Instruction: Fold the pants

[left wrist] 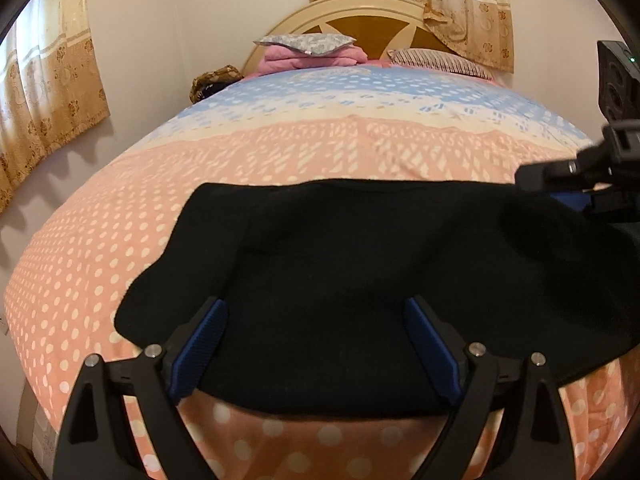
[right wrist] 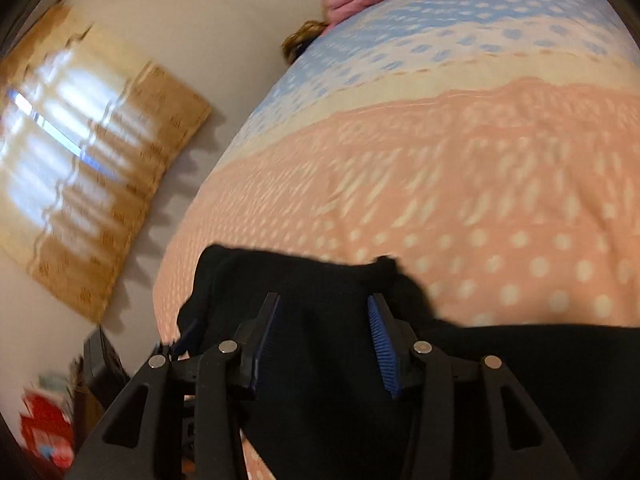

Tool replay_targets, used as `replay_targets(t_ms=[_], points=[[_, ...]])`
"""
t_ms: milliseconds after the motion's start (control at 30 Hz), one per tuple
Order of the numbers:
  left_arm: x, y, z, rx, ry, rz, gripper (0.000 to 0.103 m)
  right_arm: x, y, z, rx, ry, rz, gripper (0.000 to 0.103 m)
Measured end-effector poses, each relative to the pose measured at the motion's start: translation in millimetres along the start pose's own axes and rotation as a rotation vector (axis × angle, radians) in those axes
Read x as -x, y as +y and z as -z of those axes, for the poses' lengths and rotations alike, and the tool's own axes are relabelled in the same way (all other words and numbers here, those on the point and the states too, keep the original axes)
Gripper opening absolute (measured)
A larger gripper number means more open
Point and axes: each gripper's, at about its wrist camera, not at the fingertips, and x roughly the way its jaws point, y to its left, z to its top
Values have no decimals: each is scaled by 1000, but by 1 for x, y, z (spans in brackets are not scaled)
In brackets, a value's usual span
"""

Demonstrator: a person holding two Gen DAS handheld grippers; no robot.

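Left wrist view: the black pants (left wrist: 360,288) lie spread across the near part of the bed (left wrist: 280,160), on its peach dotted blanket, well short of the headboard (left wrist: 360,16). The left tool (left wrist: 316,308) hangs over the near edge of the pants with its two blue-padded fingers (left wrist: 204,344) spread wide and nothing between them. At the pants' right end the right tool (left wrist: 576,184) comes in from the side, low over the cloth; from here I cannot tell how it stands. Beyond the pants, toward the headboard, the blanket turns cream and then blue, and a pile of pillows (left wrist: 308,50) sits against the headboard. Curtains (left wrist: 48,92) hang on the wall left of the bed.

Right wrist view, blurred: the right tool (right wrist: 324,312) is spread apart above a bunched end of the pants (right wrist: 320,380), its blue pads (right wrist: 384,344) clear of the cloth on either side. The pants run off to the right along the near edge of the bed (right wrist: 440,160).
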Motion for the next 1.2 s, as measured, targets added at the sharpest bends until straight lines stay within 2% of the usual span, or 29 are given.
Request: replay_targets(t_ms=[167, 267, 400, 467, 533, 633, 667, 733, 800, 833, 933, 1033, 1200], points=[[-4, 4, -4, 2, -2, 10, 94, -22, 3, -6, 11, 78, -7, 46], [-4, 5, -4, 4, -2, 14, 94, -22, -4, -14, -6, 34, 69, 46], [-4, 4, -4, 5, 1, 18, 94, -28, -2, -14, 9, 79, 80, 46], [-4, 3, -4, 6, 2, 18, 94, -27, 7, -13, 67, 78, 124, 46], [-4, 3, -4, 6, 2, 18, 94, -28, 4, -14, 58, 59, 160, 46], [-4, 3, -4, 7, 3, 19, 94, -36, -6, -18, 20, 87, 126, 47], [-4, 3, -4, 7, 2, 18, 94, -37, -5, -19, 27, 103, 98, 48], [-5, 2, -5, 7, 3, 20, 95, -38, -2, -21, 27, 137, -1, 60], [-6, 2, -5, 7, 4, 22, 95, -39, -5, -25, 13, 144, -71, 62], [-6, 2, -4, 8, 4, 22, 95, -40, -7, -26, 6, 138, -77, 62], [-6, 2, -5, 8, 4, 22, 95, -49, -21, -32, -54, 99, -104, 62], [-7, 2, -5, 8, 4, 25, 95, -51, -22, -37, -42, 48, -96, 62], [-9, 1, -4, 7, 1, 27, 95, -36, -24, -45, -73, -67, -129, 62]])
